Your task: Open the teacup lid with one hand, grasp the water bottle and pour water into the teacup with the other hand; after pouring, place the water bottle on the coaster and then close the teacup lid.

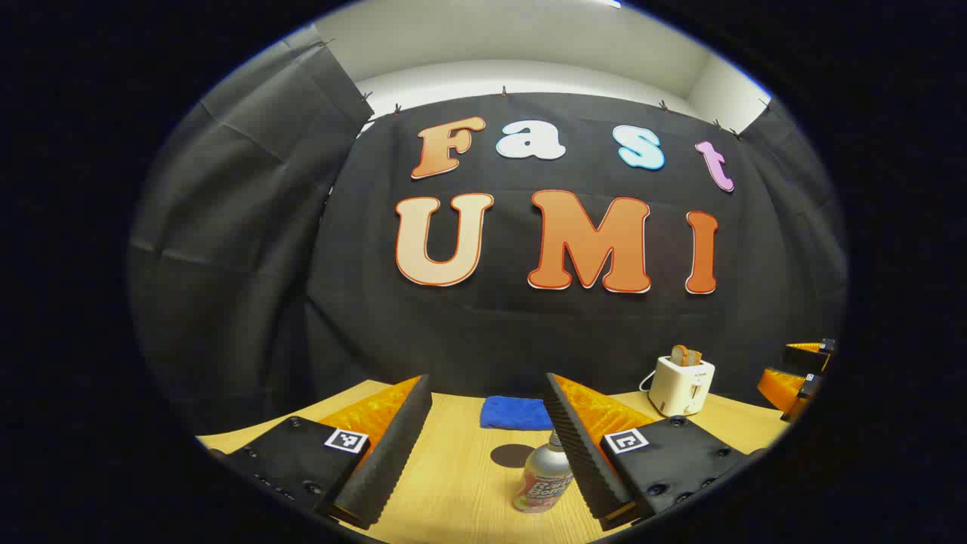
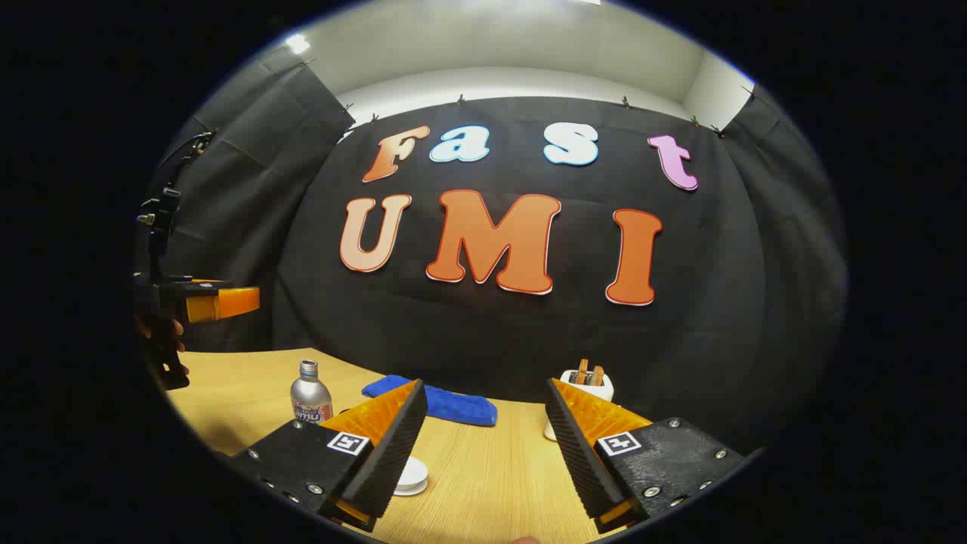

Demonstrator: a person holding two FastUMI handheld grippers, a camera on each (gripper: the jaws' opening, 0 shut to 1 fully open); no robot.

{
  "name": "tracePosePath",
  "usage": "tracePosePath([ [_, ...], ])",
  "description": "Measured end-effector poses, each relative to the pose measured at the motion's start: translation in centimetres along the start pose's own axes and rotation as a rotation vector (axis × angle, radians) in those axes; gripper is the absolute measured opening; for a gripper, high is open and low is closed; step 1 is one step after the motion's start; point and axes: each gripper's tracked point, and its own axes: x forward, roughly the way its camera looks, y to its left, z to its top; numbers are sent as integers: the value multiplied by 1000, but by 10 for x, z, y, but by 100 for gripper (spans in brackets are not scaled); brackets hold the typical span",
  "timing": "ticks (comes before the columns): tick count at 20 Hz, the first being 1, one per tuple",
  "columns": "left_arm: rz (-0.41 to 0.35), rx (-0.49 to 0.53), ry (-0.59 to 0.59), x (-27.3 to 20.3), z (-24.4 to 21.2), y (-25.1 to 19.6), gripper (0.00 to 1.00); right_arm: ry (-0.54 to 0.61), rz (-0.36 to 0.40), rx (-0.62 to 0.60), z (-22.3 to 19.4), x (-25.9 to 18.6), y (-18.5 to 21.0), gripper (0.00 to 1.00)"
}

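A small silver water bottle [image 1: 540, 480] with a printed label stands upright on the wooden table [image 1: 453, 483], close to the inner side of my left gripper's [image 1: 487, 381] right-hand finger. The left gripper is open and holds nothing. In the right gripper view the same bottle [image 2: 310, 393] stands at the left. A white round piece [image 2: 412, 476], likely the teacup or its lid, is half hidden behind a finger. My right gripper [image 2: 485, 385] is open and empty above the table. A dark round patch [image 1: 512, 455] lies behind the bottle; coaster or shadow, I cannot tell.
A folded blue cloth [image 1: 517, 413] lies near the back wall. A white toaster [image 1: 682, 384] with toast in it stands at the right. The right gripper [image 1: 797, 366] shows at the far right. A hand [image 2: 162, 332] holds the left gripper [image 2: 223, 302] high at the left.
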Motion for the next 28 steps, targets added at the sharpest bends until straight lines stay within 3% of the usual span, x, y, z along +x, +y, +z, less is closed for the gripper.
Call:
tracePosePath([
  [2, 0, 19, -4, -1, 3, -2, 96, 2, -5, -6, 1, 0, -1, 94],
  [4, 5, 31, -14, -2, 8, -2, 99, 2, 0, -7, 5, 2, 1, 94],
  [8, 7, 53, -25, -4, 12, -3, 96, -7, 26, -2, 14, 6, 8, 94],
  [17, -20, 76, -22, -4, 13, -11, 98, -8, 64, 3, 20, 15, 27, 94],
  [20, -28, 105, -7, -3, 2, -15, 100, 5, 75, 10, 10, 16, 33, 94],
  [22, -31, 116, 7, -4, -10, -16, 96, 39, 103, 37, -6, 20, 43, 94],
  [23, -35, 112, 14, -4, -14, -18, 100, 60, 118, 53, -15, 21, 49, 94],
  [24, -43, 107, 19, -6, -19, -20, 96, 75, 137, 68, -22, 22, 54, 94],
  [28, -48, 92, 51, -8, -40, -22, 96, 148, 163, 79, -56, 33, 67, 90],
])
